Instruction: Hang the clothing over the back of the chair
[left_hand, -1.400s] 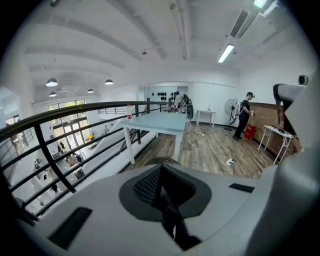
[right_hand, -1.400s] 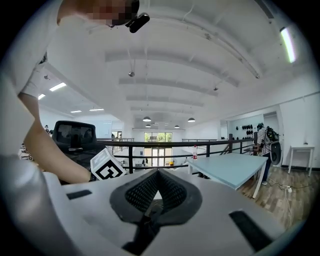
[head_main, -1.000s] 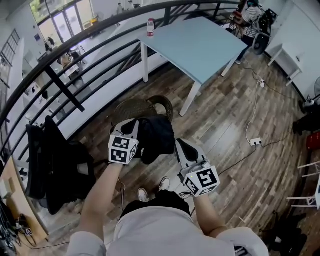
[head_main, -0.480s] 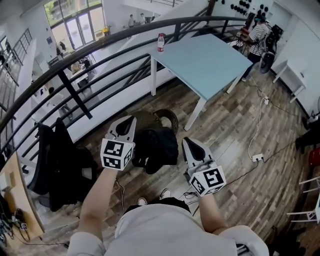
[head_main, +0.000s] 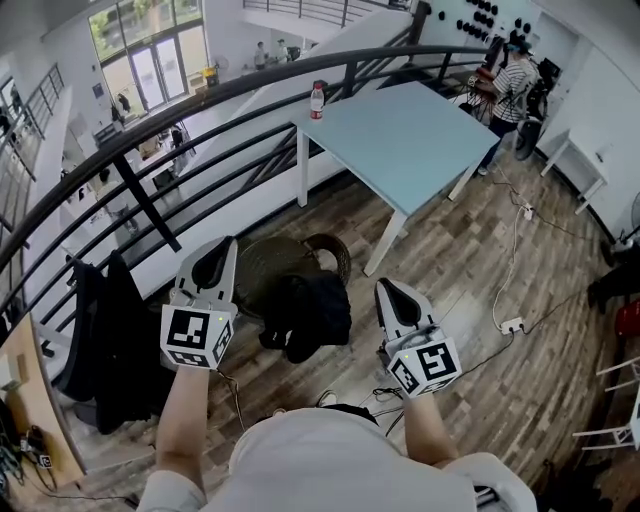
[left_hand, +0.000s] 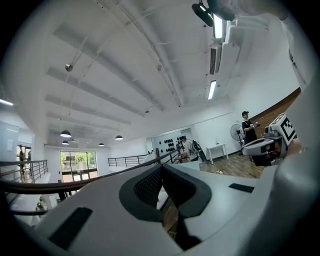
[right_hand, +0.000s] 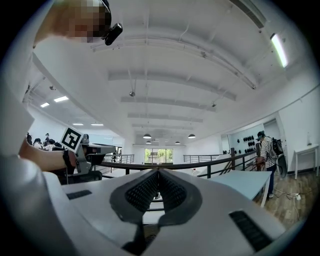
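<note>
Clothing (head_main: 308, 318), a dark crumpled garment, is hanging over the near edge of the round woven chair (head_main: 258, 272), which is standing on the wooden floor (head_main: 450, 260) beside the black railing (head_main: 150, 120). The garment is sitting between the 2 grippers as the head view frames it, but neither one is touching it. The left gripper (head_main: 214, 252) is hovering clear of the chair's left side with its jaws pressed together, and the left gripper view is showing the ribbed pads (left_hand: 150, 186) meeting at the tip with nothing caught between them. The right gripper (head_main: 392, 292) is hovering to the right of the garment, likewise closed on nothing, its pads (right_hand: 145, 192) meeting and only the railing and the blue table (head_main: 420, 130) appearing beyond them. Both are pointing out across the room, not down at the chair. Judging from this, the placing is looking done: the garment is resting on the chair by itself and both tools are empty. From this steep angle it is not possible to tell whether the edge carrying the cloth is truly the chair's back, nor whether the garment is spreading evenly, so a check or a small tidy may be all that is remaining.
</note>
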